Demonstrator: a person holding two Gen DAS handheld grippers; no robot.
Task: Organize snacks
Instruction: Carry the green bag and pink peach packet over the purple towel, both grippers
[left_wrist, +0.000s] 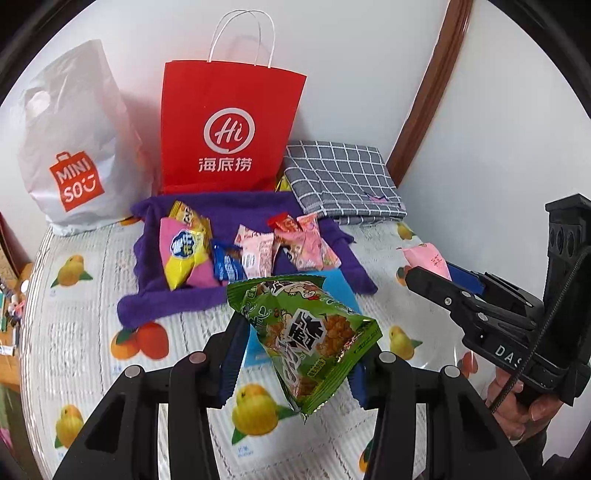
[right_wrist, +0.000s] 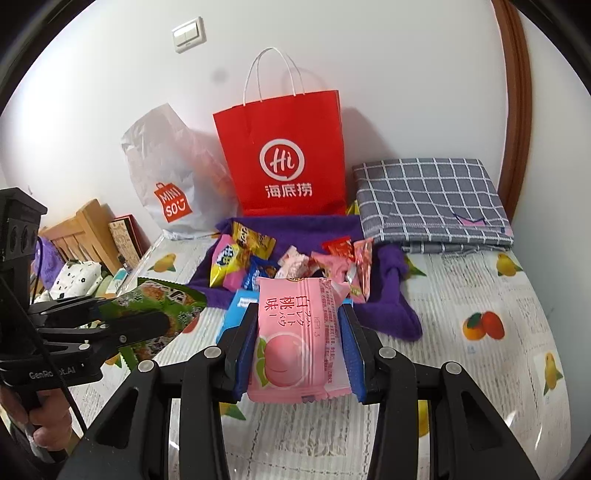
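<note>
My left gripper (left_wrist: 295, 354) is shut on a green snack bag (left_wrist: 306, 332) and holds it above the table; it also shows in the right wrist view (right_wrist: 166, 306). My right gripper (right_wrist: 295, 343) is shut on a pink peach-flavour snack packet (right_wrist: 295, 339), seen also in the left wrist view (left_wrist: 424, 260). Several snack packets (left_wrist: 243, 251) lie on a purple towel (left_wrist: 240, 218). A red paper bag (left_wrist: 229, 125) and a white MINISO bag (left_wrist: 74, 147) stand upright behind the towel against the wall.
A folded grey checked cloth (left_wrist: 343, 181) lies at the back right. A blue card (left_wrist: 340, 284) lies by the towel's front edge. The table has a fruit-print cover (left_wrist: 74, 295). A wooden bed frame and clutter (right_wrist: 81, 240) sit to the left.
</note>
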